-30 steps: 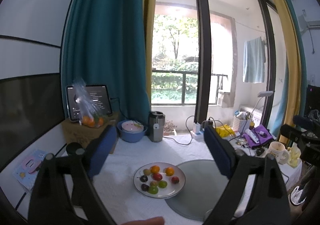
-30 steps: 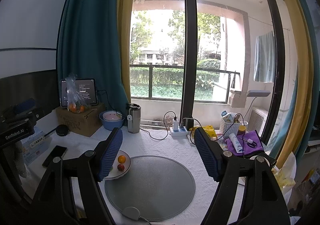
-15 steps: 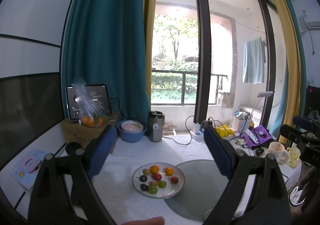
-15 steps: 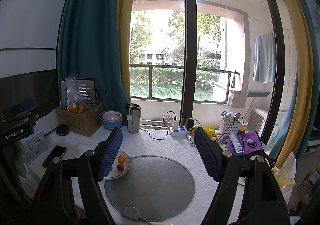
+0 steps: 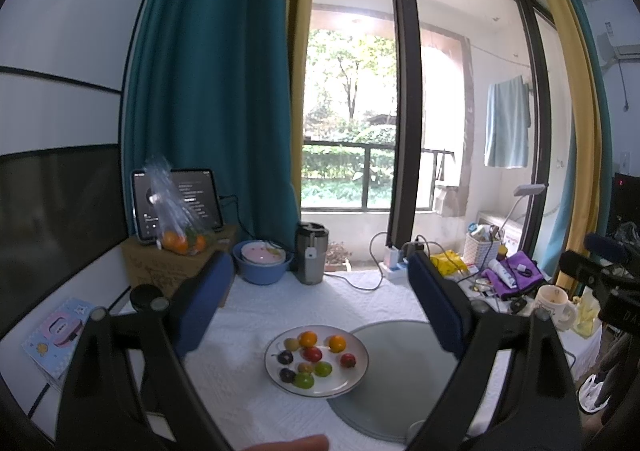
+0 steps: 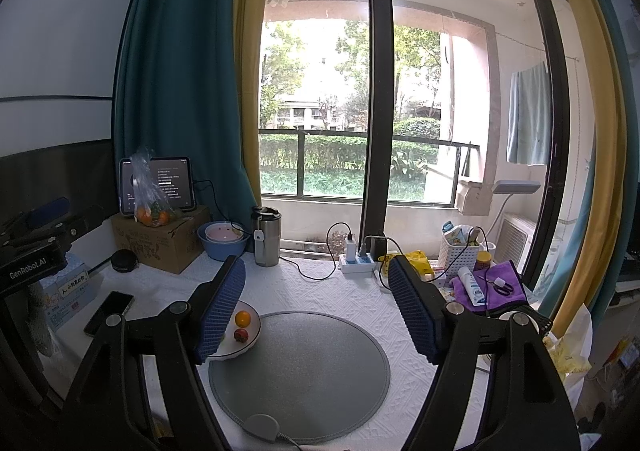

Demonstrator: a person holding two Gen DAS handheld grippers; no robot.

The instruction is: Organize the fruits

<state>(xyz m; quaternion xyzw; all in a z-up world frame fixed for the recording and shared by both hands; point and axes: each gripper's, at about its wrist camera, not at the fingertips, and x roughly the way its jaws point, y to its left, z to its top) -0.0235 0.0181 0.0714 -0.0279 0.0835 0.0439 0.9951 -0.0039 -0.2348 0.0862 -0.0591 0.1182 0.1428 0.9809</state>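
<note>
White plate (image 5: 352,382) holds the small fruits (image 5: 311,356), its edge over the grey mat (image 6: 304,367). My left claw (image 5: 320,301) and right claw (image 6: 316,307) hang spread, empty. Sorted or unsorted, I can't judge.

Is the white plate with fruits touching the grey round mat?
Touching. In the left wrist view the white plate overlaps the edge of the grey round mat, its right rim resting on it.
</note>
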